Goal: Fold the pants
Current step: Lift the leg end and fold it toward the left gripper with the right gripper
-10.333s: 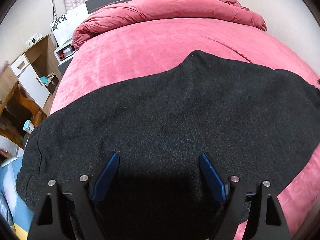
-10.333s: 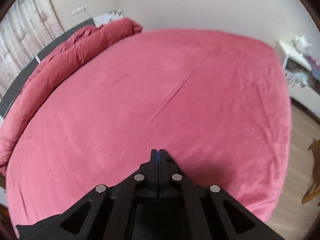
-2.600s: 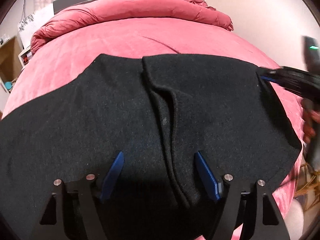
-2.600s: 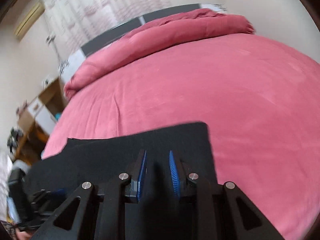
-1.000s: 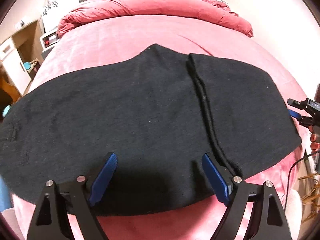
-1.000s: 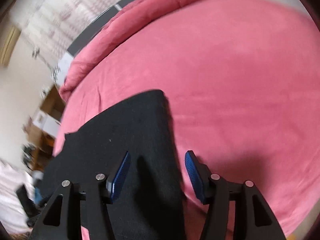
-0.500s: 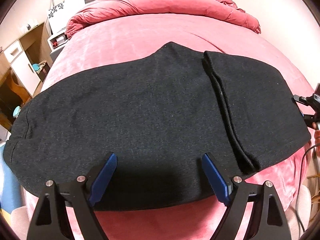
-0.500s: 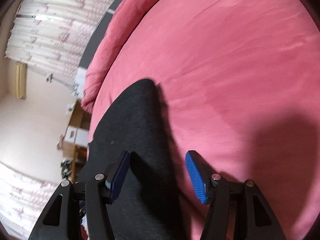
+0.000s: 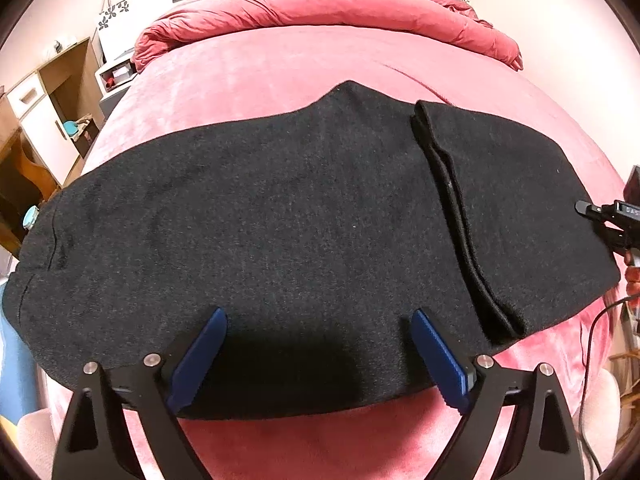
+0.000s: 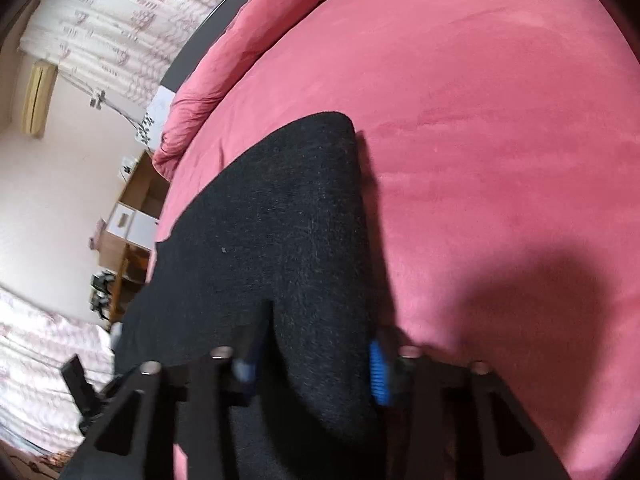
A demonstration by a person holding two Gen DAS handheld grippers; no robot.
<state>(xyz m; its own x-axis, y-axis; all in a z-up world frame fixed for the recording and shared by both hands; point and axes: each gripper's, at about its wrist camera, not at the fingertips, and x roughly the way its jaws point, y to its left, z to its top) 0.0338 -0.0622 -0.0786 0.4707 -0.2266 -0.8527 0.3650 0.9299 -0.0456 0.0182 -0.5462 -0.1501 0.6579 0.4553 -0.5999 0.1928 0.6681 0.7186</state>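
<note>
mid-fold — right gripper (image 10: 316, 364) just closing around the folded end of the pants (image 9: 280, 220), left gripper (image 9: 320, 360) spread wide above them — next, lifting that end leftwards.

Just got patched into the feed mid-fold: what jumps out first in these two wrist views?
The dark pants dominate, spread across the pink bed, with the leg end already doubled over into a thick fold ridge on the right. The right gripper has just been closing around that folded end at the bed's right side, fabric between its jaws, while the left gripper hovers wide open over the near hem.
</note>
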